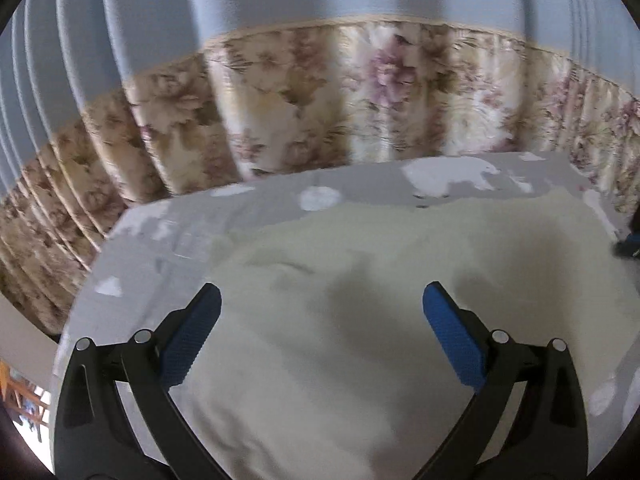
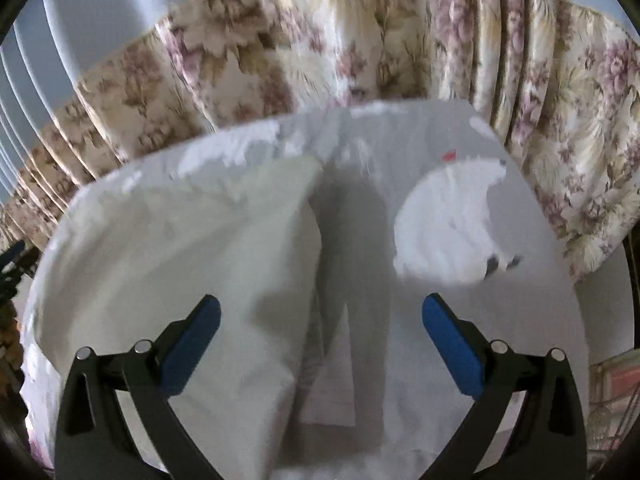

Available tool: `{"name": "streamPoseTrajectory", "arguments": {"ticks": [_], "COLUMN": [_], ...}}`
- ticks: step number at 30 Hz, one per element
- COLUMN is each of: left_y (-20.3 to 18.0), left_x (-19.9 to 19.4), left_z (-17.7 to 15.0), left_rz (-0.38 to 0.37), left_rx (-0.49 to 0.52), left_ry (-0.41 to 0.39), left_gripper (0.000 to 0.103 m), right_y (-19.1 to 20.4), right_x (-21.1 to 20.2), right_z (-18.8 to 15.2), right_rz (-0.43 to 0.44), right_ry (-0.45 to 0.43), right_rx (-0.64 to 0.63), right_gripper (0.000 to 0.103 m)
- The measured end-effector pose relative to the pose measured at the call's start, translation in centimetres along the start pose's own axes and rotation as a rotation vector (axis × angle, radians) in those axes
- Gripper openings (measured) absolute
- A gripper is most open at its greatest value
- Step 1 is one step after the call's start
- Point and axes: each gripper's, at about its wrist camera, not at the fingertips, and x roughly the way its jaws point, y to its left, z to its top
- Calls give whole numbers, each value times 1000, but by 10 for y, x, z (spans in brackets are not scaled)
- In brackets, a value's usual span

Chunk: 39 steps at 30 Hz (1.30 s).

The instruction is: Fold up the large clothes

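Both views are smeared by motion blur. In the left wrist view the cream garment [image 1: 340, 280] runs out of the frame's bottom edge, so its near hem cannot be seen. A dark-and-blue object [image 1: 632, 240] at the right edge is cut off; what it is cannot be told. In the right wrist view the white animal print [image 2: 448, 220] on the grey sheet [image 2: 540, 300] is too blurred to identify.

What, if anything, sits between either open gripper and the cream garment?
Nothing visible. The left gripper hangs open directly over the cream garment. The right gripper is open above the garment's right edge, on the grey bear-print sheet. No other objects lie on the cloth.
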Motion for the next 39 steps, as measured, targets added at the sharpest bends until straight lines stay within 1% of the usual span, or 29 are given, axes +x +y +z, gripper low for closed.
{"name": "streamPoseTrajectory", "arguments": {"ticks": [2, 4, 6, 7, 8, 9, 11, 14, 15, 16, 17, 18, 19, 20, 21, 23, 24, 25, 27, 29, 30, 32, 34, 39], "left_y": [-18, -31, -41, -44, -46, -47, -47, -46, -45, -44, -44, -44, -44, -45, -47, -56, -62, -69, -76, -75, -76, -80, -82, -78], "left_x": [3, 5, 10, 11, 13, 14, 21, 28, 30, 30, 31, 31, 30, 28, 26, 26, 28, 33, 46, 58, 61, 68, 74, 79], "left_z": [-2, -4, -5, -5, -6, -6, -7, -11, -13, -13, -14, -13, -13, -11, -10, -7, -7, -8, -9, -12, -14, -18, -21, -20], "left_rz": [-21, -34, -29, -26, -25, -24, -8, -3, -9, -15, -21, -29, -41, -54, -69, -102, -105, -88, -42, -33, -28, -4, 4, -27], "left_rx": [5, 9, 24, 26, 28, 29, 28, 27, 18, 9, 0, -12, -23, -32, -37, -26, -10, 16, 37, 15, 13, 43, 51, 42], "left_ry": [15, 28, 35, 43, 48, 50, 64, 78, 80, 78, 76, 78, 75, 71, 69, 72, 79, 97, 137, 183, 191, 193, 191, 189], "left_gripper": [100, 100, 100, 100, 100, 100, 100, 100, 100, 100, 100, 100, 100, 100, 100, 100, 100, 100, 100, 100, 100, 100, 100, 100], "right_y": [8, 25, 48, 56, 66, 72, 73, 54, 53, 55, 56, 59, 62, 65, 72, 76, 76, 75, 72, 71, 73, 77, 88, 124], "right_x": [7, 15, 22, 23, 24, 24, 27, 36, 35, 36, 35, 34, 32, 31, 30, 30, 29, 27, 18, 7, -2, -14, -27, -41], "right_z": [-6, -12, -16, -16, -15, -16, -14, -16, -17, -18, -19, -19, -19, -19, -20, -17, -15, -13, -9, -5, -2, 2, 7, 14], "right_rz": [30, 55, 44, 43, 36, 24, 10, 38, 46, 41, 48, 73, 99, 99, 96, 101, 119, 142, 211, 269, 316, 370, 437, 548], "right_ry": [11, 21, 25, 28, 28, 26, 37, 87, 78, 76, 72, 68, 72, 72, 72, 78, 84, 86, 80, 64, 51, 33, 20, 20], "right_rx": [-13, -54, -100, -116, -131, -138, -136, -33, -43, -58, -67, -75, -78, -82, -103, -101, -84, -66, -32, -8, 9, 21, 31, 63], "right_gripper": [101, 100, 96, 90, 88, 88, 90, 95, 95, 92, 78, 65, 43, 34, 30, 19, 17, 14, 12, 11, 11, 11, 11, 11]}}
